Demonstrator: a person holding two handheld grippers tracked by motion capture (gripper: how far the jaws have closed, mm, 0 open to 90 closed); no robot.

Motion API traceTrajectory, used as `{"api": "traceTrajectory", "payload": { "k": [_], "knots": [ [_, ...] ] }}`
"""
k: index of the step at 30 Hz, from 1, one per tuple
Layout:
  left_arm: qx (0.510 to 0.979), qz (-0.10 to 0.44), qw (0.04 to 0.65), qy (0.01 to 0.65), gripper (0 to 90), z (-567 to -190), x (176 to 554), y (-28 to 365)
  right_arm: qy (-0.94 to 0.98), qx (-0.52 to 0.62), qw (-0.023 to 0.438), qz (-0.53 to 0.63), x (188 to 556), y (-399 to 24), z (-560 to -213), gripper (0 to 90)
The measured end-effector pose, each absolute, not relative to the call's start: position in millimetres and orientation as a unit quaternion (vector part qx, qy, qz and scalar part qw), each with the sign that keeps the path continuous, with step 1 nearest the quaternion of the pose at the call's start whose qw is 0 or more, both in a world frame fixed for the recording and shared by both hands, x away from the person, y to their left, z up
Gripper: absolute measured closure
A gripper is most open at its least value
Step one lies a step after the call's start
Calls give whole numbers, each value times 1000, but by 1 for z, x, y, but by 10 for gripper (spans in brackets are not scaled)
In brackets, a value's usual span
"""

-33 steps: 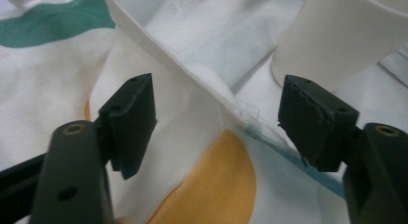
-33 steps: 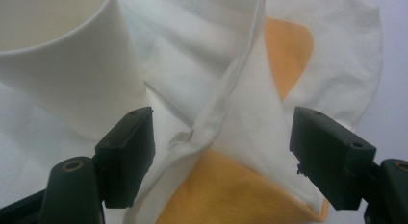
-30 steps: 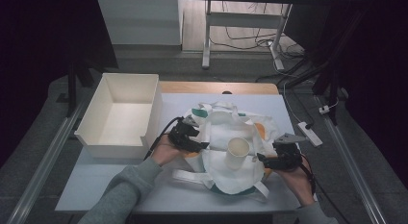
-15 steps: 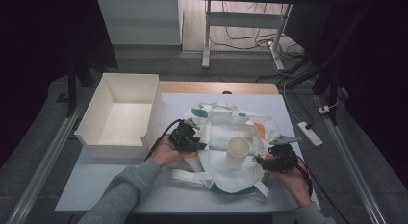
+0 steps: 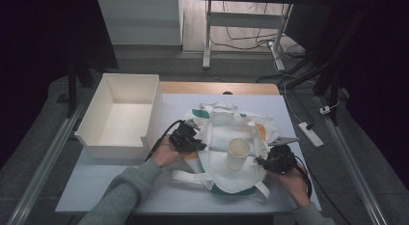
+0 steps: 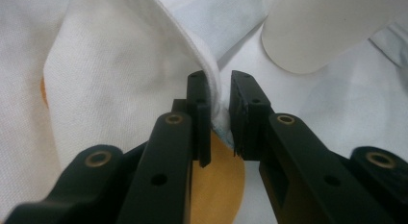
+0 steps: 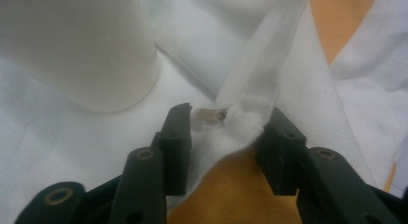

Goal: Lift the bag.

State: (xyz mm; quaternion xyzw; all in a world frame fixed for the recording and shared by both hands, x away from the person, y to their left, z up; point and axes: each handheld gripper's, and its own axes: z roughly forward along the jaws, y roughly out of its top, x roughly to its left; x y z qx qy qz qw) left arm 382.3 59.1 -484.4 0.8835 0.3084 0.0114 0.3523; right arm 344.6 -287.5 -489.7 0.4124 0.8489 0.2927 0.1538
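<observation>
- White cloth bag [image 5: 226, 138] with green and orange patches lies spread on the table [image 5: 96, 181], its straps trailing toward the near edge.
- One paper cup [image 5: 238, 153] stands upright on the bag's middle, between the two grippers; what is inside it cannot be told.
- White box [image 5: 120, 116] sits at the table's left side, just beside the bag and open at the top, with its bare floor showing.
- Left gripper [image 5: 189, 140] rests at the bag's left edge, close to the box.
- In the left gripper view, its jaws have just been closing and now pinch a folded hem of the bag [image 6: 120, 65] between the pads, with an orange patch below them and the cup's [image 6: 327, 27] base beyond.
- Right gripper [image 5: 275, 160] rests at the bag's right edge, to the right of the cup.
- In the right gripper view, its jaws have just been closing; a bunched fold of the bag [image 7: 250, 108] with a strap lies between them and touches the right pad, while the left pad stands apart from it with a gap, so no firm grip shows.
- The cup [image 7: 77, 46] stands near that gripper's left jaw, on the cloth.
</observation>
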Motion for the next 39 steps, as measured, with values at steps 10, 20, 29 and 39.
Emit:
{"api": "traceTrajectory", "payload": {
  "k": [10, 20, 29, 39],
  "knots": [
    [883, 9, 355, 307, 788, -483, 382, 61, 848, 414, 146, 298, 345, -290, -486, 722],
    [880, 9, 366, 303, 790, -474, 380, 68, 841, 408, 159, 318, 340, -292, -472, 739],
    [875, 11, 383, 297, 792, -461, 376, 76, 832, 403, 176, 339, 335, -295, -459, 742],
    [869, 12, 399, 294, 794, -449, 375, 84, 819, 396, 198, 364, 329, -298, -445, 748]
  ]
}}
